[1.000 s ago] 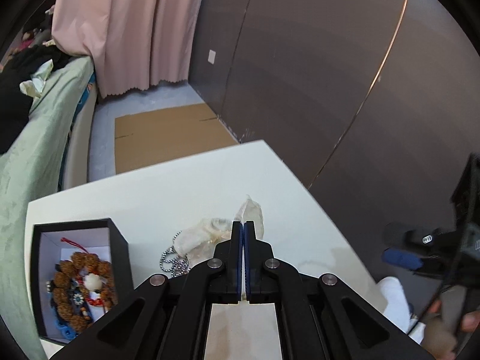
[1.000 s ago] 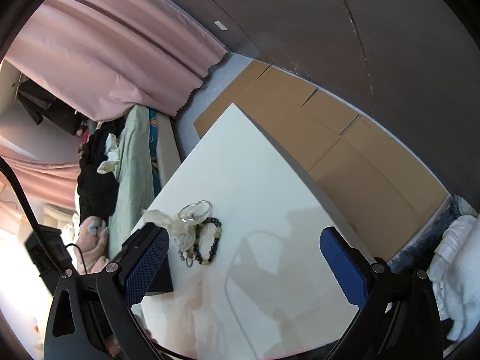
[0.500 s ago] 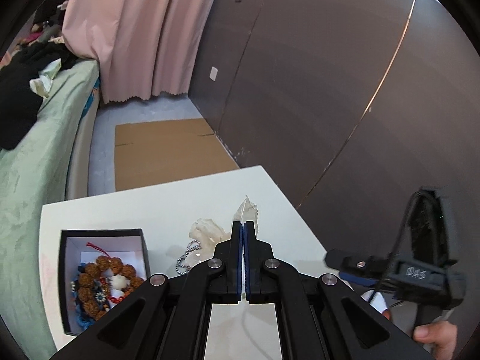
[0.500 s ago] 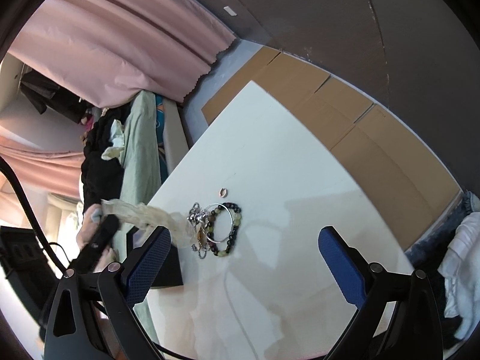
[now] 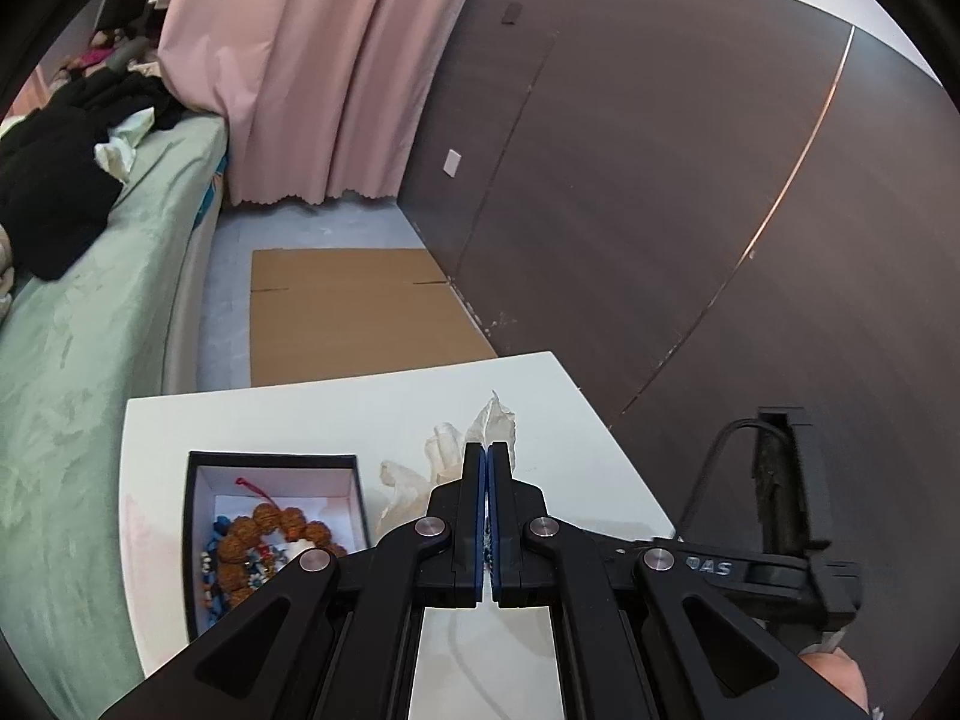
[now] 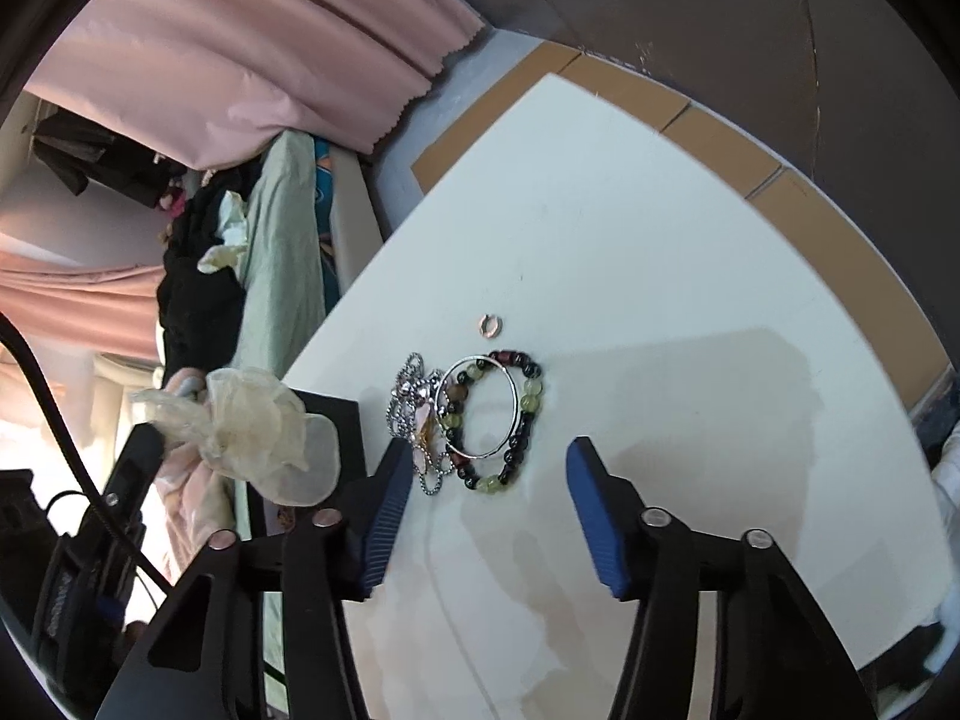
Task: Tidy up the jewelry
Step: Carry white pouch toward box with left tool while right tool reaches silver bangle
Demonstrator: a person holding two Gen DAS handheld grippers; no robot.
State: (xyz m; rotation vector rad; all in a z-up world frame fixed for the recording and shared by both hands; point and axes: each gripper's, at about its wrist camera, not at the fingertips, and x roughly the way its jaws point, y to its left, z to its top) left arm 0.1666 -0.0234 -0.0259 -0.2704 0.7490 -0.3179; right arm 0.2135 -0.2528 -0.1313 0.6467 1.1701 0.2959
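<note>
A dark brown panelled wall (image 5: 630, 192) was seen behind a white table (image 5: 336, 420). A pink curtain (image 5: 312, 72) was hung beside it, reaching the grey floor (image 5: 324, 225), on which flattened cardboard (image 5: 354, 312) was laid. A bed (image 5: 90, 312) covered in green fabric was heaped with dark clothes (image 5: 54, 180).

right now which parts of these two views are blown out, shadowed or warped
Right wrist view: the left edge is blown out by bright backlight, a broad soft shadow falls on the white table near the beaded bracelet. Left wrist view: evenly lit, fisheye bends the dark wall panels.
</note>
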